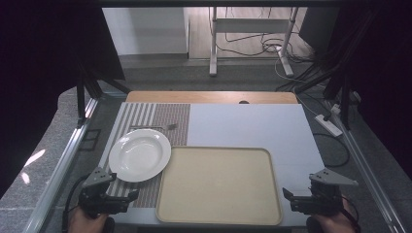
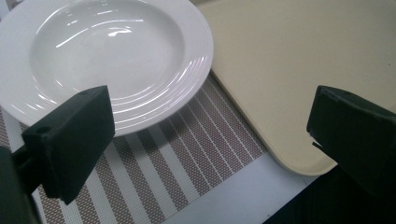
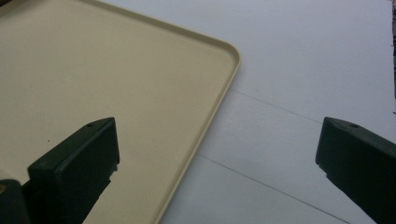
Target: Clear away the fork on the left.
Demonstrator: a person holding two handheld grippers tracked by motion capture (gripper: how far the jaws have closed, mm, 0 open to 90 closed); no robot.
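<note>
A white deep plate [image 1: 140,154] [image 2: 107,56] rests on a striped placemat [image 1: 160,119] [image 2: 187,154] at the left. A beige tray [image 1: 218,187] [image 2: 299,60] [image 3: 93,79] lies beside it at the front middle, with nothing on it. A fork [image 1: 154,127] lies on the placemat behind the plate. My left gripper [image 1: 127,199] [image 2: 210,140] hovers open at the front left, over the placemat between plate and tray corner. My right gripper [image 1: 287,199] [image 3: 217,158] is open at the front right, straddling the tray's right edge. Nothing is between either pair of jaws.
The white tabletop [image 1: 252,126] [image 3: 308,60] stretches behind and right of the tray. A wooden strip [image 1: 209,97] runs along the far edge. Metal frame rails [image 1: 63,165] flank the table. A power strip [image 1: 329,125] and cables lie on the floor at the right.
</note>
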